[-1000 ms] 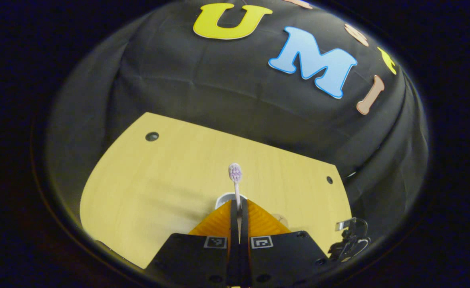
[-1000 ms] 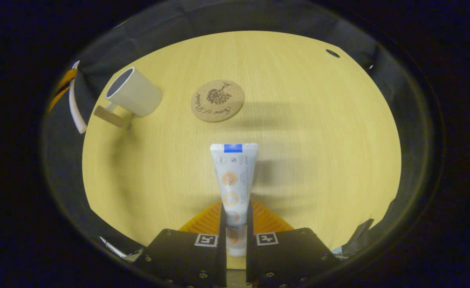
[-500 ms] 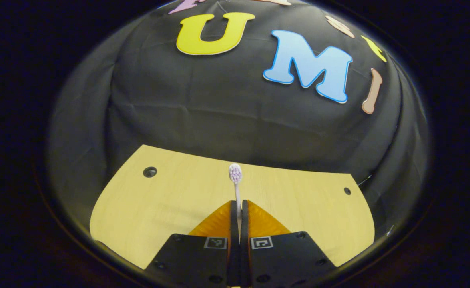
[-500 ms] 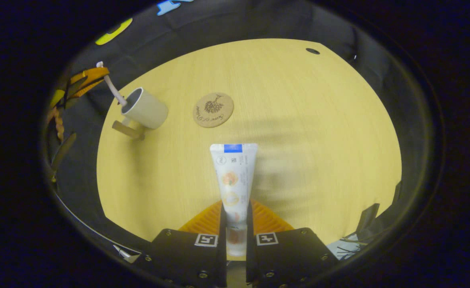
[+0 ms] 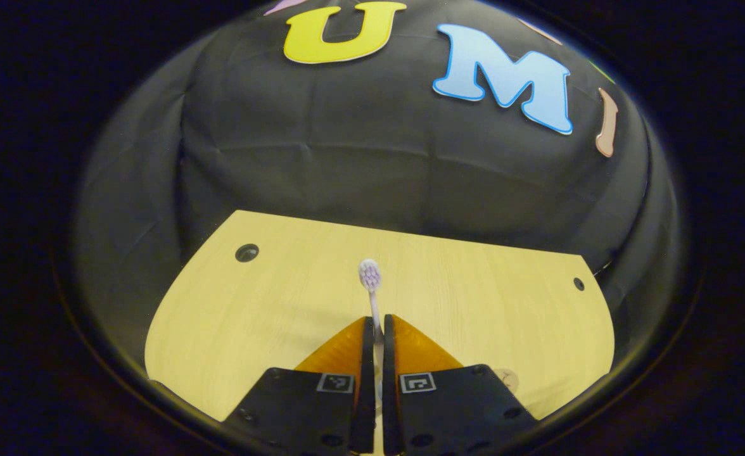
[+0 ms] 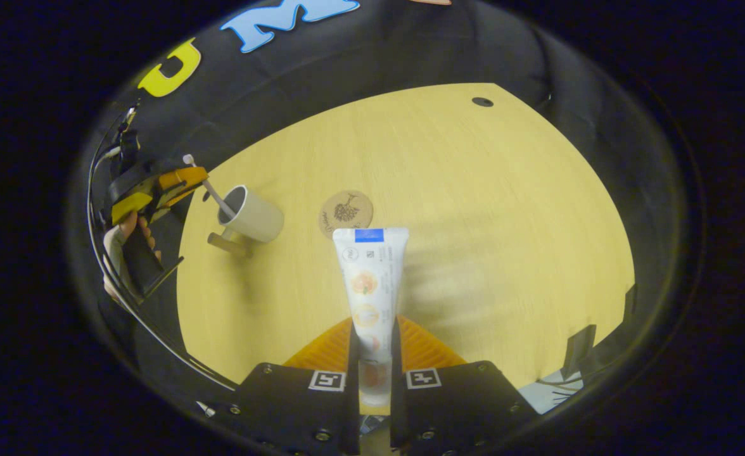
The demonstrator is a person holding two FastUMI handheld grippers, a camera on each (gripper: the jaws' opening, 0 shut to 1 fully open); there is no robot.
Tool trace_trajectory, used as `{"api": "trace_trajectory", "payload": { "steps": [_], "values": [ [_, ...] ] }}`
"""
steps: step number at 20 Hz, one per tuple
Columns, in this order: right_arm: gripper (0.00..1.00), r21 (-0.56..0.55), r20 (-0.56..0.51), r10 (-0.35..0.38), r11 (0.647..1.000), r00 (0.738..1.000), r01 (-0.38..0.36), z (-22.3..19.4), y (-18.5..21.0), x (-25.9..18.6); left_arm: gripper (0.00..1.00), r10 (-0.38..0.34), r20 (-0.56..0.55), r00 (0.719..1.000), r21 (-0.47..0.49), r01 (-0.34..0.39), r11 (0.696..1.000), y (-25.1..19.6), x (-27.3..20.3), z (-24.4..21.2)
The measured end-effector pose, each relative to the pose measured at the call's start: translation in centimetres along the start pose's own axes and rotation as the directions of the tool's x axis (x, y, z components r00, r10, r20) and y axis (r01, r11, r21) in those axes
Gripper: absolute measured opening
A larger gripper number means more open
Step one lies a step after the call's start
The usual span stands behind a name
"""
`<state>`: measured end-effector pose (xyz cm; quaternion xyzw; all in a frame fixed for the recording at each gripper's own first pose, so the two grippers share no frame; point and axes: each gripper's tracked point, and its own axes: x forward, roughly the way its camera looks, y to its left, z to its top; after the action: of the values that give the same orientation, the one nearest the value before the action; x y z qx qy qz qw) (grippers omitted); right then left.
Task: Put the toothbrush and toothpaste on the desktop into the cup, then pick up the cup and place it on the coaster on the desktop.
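Note:
My left gripper (image 5: 377, 323) is shut on a white toothbrush (image 5: 371, 278) whose bristle head points up and forward over the yellow table (image 5: 252, 304). The right gripper view shows that left gripper (image 6: 190, 181) at the far left, above a pale cup (image 6: 255, 218) with a wooden handle. There the toothbrush (image 6: 213, 195) slants down and its lower end dips into the cup's mouth. My right gripper (image 6: 374, 326) is shut on a white toothpaste tube (image 6: 369, 278), cap end between the fingers, held above the table. A round cork coaster (image 6: 346, 213) lies just right of the cup.
A hand (image 6: 133, 231) holds the left gripper's grip at the table's left edge. The table (image 6: 486, 209) has a small dark hole (image 6: 482, 101) near its far corner. Black cloth walls close in behind and at the sides. A sliver of the coaster (image 5: 507, 379) shows beside my left gripper.
The left gripper brought the toothbrush from beside the cup to over it, and the handle end now sits in the cup's mouth. The right gripper lifted and tilted back with the toothpaste.

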<state>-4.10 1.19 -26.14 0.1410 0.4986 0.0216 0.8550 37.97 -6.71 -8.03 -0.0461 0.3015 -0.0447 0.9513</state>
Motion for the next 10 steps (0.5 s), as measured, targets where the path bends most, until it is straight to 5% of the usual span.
{"api": "trace_trajectory", "payload": {
  "steps": [1,2,6,10],
  "values": [
    [0.2,-0.001,-0.003,0.005,1.0,1.0,-0.005,0.0,0.2,0.1,0.16,-0.017,-0.008,1.0,-0.005,0.017,1.0,-0.3,-0.1,-0.3],
    [0.2,-0.004,-0.004,0.008,1.0,1.0,-0.008,0.1,0.4,0.4,0.34,-0.017,-0.011,1.0,-0.009,0.017,1.0,-0.3,-0.1,-0.2],
    [0.2,-0.037,0.03,0.036,0.999,0.999,-0.035,2.3,1.9,0.3,0.61,-0.039,0.031,0.999,-0.032,0.04,0.999,-0.1,-2.1,0.9],
    [0.2,-0.049,0.079,0.082,0.996,0.993,-0.078,5.0,4.1,-0.1,0.64,-0.029,0.057,0.998,-0.016,0.03,0.999,1.1,-4.3,1.4]
  ]
}}
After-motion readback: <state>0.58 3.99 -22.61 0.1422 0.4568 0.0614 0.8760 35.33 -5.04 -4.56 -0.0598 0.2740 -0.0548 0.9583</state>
